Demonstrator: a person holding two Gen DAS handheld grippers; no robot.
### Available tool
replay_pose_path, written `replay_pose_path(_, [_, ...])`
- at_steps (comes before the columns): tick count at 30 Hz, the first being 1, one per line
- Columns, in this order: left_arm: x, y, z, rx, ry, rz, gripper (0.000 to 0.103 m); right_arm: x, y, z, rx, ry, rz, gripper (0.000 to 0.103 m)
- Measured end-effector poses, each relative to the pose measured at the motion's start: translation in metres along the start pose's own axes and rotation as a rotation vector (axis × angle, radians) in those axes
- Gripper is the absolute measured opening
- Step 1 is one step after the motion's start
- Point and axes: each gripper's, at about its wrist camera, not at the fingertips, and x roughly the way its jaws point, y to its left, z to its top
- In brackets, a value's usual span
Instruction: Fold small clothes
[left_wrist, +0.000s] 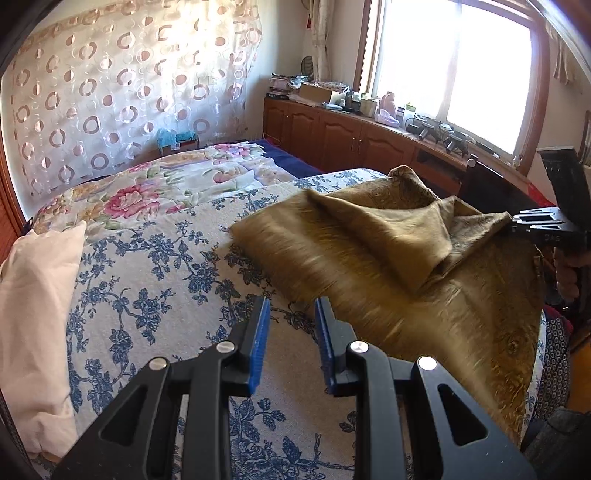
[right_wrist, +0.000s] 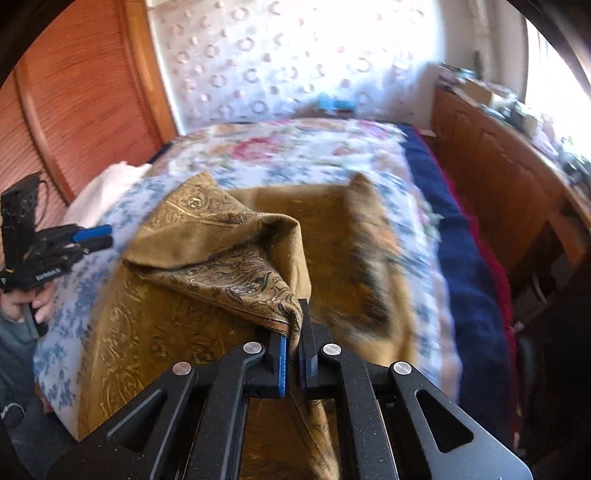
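An olive-gold cloth (left_wrist: 351, 273) with a dark paisley print lies spread on the bed, one corner lifted and folded over the rest. My right gripper (right_wrist: 293, 317) is shut on that raised corner of the cloth (right_wrist: 207, 236), which hangs pinched between the blue pads. In the left wrist view the right gripper (left_wrist: 517, 221) comes in from the right edge, holding the cloth's tip above the bed. My left gripper (left_wrist: 291, 301) hovers over the bedsheet just left of the cloth's near edge, its jaws apart with nothing between them. It also shows in the right wrist view as the left gripper (right_wrist: 99, 236), held by a hand (right_wrist: 22, 306).
The bed carries a blue-flowered sheet (left_wrist: 147, 277), a pink floral quilt (left_wrist: 147, 192) farther back and a navy blanket (right_wrist: 461, 240) along its far side. A white pillow (left_wrist: 33, 314) lies at the left. Wooden cabinets (left_wrist: 332, 136) with clutter stand under the window.
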Motion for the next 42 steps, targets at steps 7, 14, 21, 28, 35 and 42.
replay_pose_path(7, [0.006,-0.004,0.000,0.009,0.018,0.003,0.023,0.013,-0.012,-0.010,-0.020,0.066,-0.104,0.030])
replay_pose_path(14, [0.008,-0.006,-0.001,0.007,0.021,0.013,0.023,-0.006,0.015,0.015,-0.106,-0.052,-0.082,0.046])
replay_pose_path(21, [0.007,-0.006,-0.001,0.007,0.019,0.015,0.023,0.012,0.063,0.022,-0.192,-0.064,0.016,0.054])
replay_pose_path(28, [0.004,-0.007,-0.002,0.004,0.011,0.012,0.023,0.055,0.104,0.021,-0.249,-0.010,0.108,0.060])
replay_pose_path(35, [0.003,0.000,-0.006,-0.010,0.010,0.008,0.023,0.083,0.127,0.026,-0.280,0.023,0.112,0.061])
replay_pose_path(42, [0.005,-0.001,-0.006,-0.012,0.011,0.003,0.023,0.098,0.116,0.026,-0.301,0.092,0.086,0.011])
